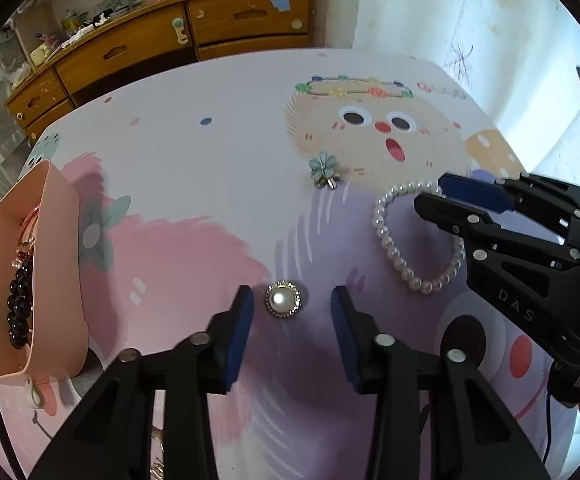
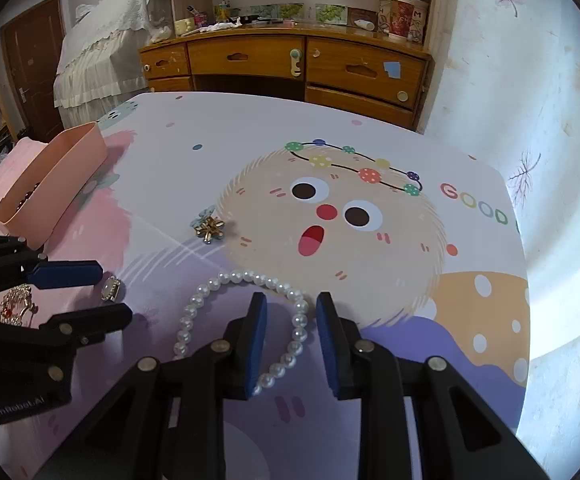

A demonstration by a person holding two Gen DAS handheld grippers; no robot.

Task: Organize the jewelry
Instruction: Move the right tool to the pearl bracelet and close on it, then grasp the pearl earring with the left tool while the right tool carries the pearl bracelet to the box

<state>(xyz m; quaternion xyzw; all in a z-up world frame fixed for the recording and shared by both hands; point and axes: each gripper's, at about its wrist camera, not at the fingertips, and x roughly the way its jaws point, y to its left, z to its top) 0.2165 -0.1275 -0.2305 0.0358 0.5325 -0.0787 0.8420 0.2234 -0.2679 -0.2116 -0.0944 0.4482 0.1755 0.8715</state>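
Note:
My left gripper (image 1: pixel 292 300) is open low over the table, its fingers either side of a round pearl brooch (image 1: pixel 283 300), not touching it. It also shows in the right wrist view (image 2: pixel 114 292), with the brooch (image 2: pixel 110 290) between the fingers. My right gripper (image 2: pixel 292 306) is open over the right side of a white pearl bracelet (image 2: pixel 242 316); a stretch of beads lies between its fingers. In the left wrist view it (image 1: pixel 430 190) reaches in from the right over the bracelet (image 1: pixel 410 236). A pink box (image 1: pixel 56 264) at the left holds dark beads (image 1: pixel 20 304) and other jewelry.
A blue flower brooch (image 1: pixel 324 168) lies mid-table, also seen in the right wrist view (image 2: pixel 208 224). A gold ornate piece (image 2: pixel 16 304) lies at the near left. The pink box (image 2: pixel 50 184) stands on the table's left edge. A wooden dresser (image 2: pixel 290 68) stands beyond the table.

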